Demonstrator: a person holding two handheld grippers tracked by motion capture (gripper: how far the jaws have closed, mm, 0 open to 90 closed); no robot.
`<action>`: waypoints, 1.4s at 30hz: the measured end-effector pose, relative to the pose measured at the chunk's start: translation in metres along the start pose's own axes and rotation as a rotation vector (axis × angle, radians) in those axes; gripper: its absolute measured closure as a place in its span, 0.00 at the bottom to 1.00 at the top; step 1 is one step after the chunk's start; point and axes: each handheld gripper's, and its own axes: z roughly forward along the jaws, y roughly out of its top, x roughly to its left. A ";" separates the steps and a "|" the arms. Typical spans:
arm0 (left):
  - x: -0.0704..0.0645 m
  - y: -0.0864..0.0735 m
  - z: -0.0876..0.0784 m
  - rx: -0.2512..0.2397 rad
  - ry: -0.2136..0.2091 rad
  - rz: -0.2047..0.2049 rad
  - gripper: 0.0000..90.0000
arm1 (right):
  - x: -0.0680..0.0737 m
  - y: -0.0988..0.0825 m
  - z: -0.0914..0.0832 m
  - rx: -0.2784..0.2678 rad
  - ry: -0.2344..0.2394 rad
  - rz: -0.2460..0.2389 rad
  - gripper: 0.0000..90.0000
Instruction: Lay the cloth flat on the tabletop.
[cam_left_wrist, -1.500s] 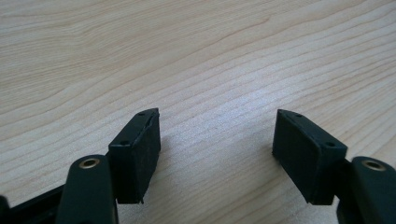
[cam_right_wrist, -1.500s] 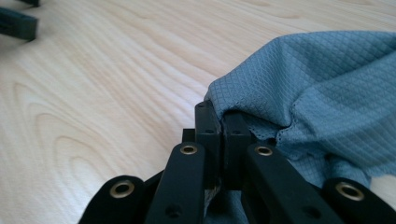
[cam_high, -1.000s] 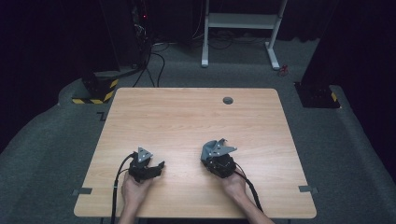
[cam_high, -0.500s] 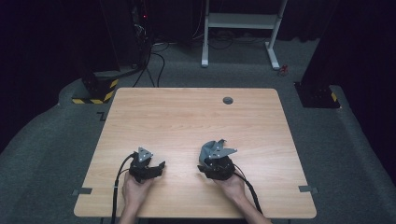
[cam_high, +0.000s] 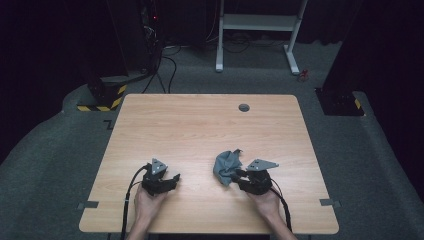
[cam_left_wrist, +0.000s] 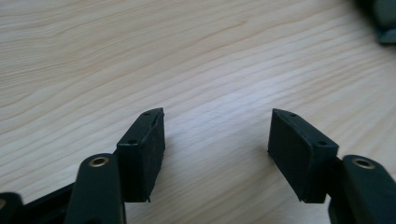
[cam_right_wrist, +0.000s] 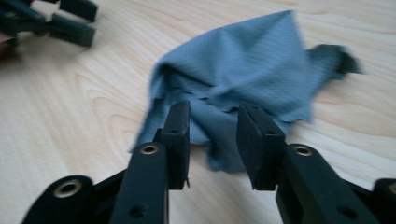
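A crumpled grey-blue cloth (cam_high: 225, 164) (cam_right_wrist: 243, 60) lies on the wooden table (cam_high: 200, 125), right of centre near the front. My right gripper (cam_high: 240, 176) (cam_right_wrist: 215, 126) points at it from the right. Its jaws stand half apart and have just been closing; a loose edge of the cloth lies between them, and the pads do not press on it. My left gripper (cam_high: 170, 179) (cam_left_wrist: 217, 135) rests on the table to the left, open; its jaws have just closed a little, with only bare wood between them. The right gripper view catches that left gripper (cam_right_wrist: 51, 23) at top left.
A round cable hole (cam_high: 244, 107) sits near the table's far edge. Behind the table on the grey carpet stand a white frame (cam_high: 257, 22) and a black box with yellow stripes (cam_high: 102, 97). Cables trail from both grippers over the front edge.
The right gripper has drawn back to the right and a little toward the front edge. The cloth, covered by it before, now lies in the open to its left. The left gripper has stayed put.
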 end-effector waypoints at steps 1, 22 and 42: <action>-0.003 0.002 0.000 -0.002 -0.002 0.019 0.41 | -0.003 -0.001 -0.002 0.001 -0.019 0.006 0.75; -0.068 0.059 0.016 -0.023 -0.250 0.129 0.42 | -0.006 -0.005 0.008 0.037 -0.033 -0.011 0.87; -0.102 0.072 0.033 0.031 -0.200 0.219 0.79 | 0.005 -0.012 0.017 0.076 -0.103 -0.103 0.93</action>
